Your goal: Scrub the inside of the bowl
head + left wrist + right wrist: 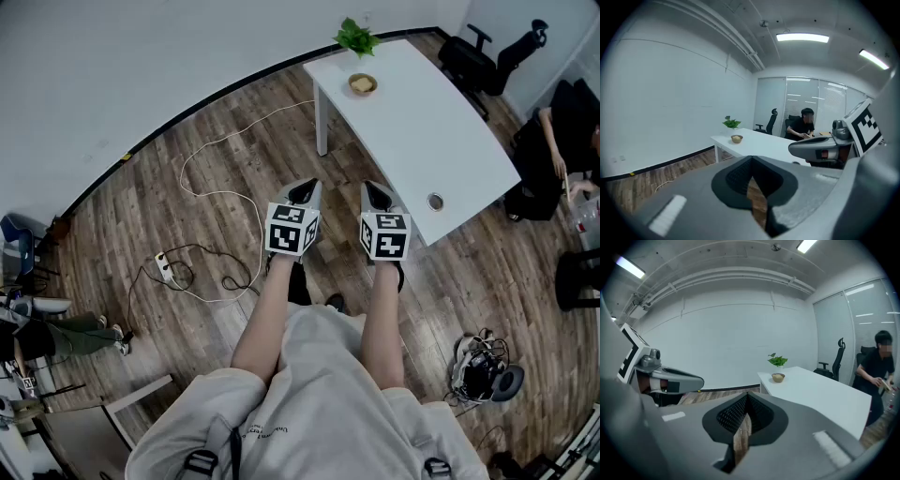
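A small tan bowl (362, 84) with something pale in it stands at the far end of the white table (441, 141), beside a potted green plant (355, 37). The bowl also shows in the left gripper view (737, 138) and in the right gripper view (777, 377). My left gripper (302, 192) and right gripper (377, 195) are held side by side over the wooden floor, well short of the bowl and pointing towards the table. The left gripper (751, 161) is shut and empty, and so is the right gripper (746, 398).
A white cable (220, 192) and a power strip (165, 268) lie on the floor at the left. Office chairs (487, 56) and a seated person (562, 141) are beyond the table at the right. A heap of cables (480, 370) lies on the floor at the lower right.
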Demonstrator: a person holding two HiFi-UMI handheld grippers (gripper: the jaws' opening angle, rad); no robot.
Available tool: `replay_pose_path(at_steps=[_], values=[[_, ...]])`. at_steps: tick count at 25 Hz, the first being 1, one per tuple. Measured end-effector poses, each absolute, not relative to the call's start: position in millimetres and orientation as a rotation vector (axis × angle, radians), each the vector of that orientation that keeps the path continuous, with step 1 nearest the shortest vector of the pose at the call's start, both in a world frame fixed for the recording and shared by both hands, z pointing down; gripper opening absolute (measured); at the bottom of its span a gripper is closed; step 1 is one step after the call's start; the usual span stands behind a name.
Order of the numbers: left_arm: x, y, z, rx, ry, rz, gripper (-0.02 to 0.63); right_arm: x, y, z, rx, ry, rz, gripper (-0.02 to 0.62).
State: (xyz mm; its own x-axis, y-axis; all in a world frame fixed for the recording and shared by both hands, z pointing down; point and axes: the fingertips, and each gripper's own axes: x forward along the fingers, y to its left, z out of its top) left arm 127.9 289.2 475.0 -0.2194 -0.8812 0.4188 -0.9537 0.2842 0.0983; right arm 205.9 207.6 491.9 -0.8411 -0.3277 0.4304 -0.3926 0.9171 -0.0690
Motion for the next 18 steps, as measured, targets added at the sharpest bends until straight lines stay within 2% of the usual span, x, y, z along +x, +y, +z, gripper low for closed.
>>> replay_pose_path(at_steps=[14,18], values=[[63.0,233.8,494.8,1.681,-2.088,0.212,0.002,148.8,156.7,508.0,0.524,-2.666,0.445,0.025],[47.3,199.9,500.7,1.737,-2.008,0.283,0.002,130.6,129.5,510.1,0.536,-2.645,0.464,0.025]])
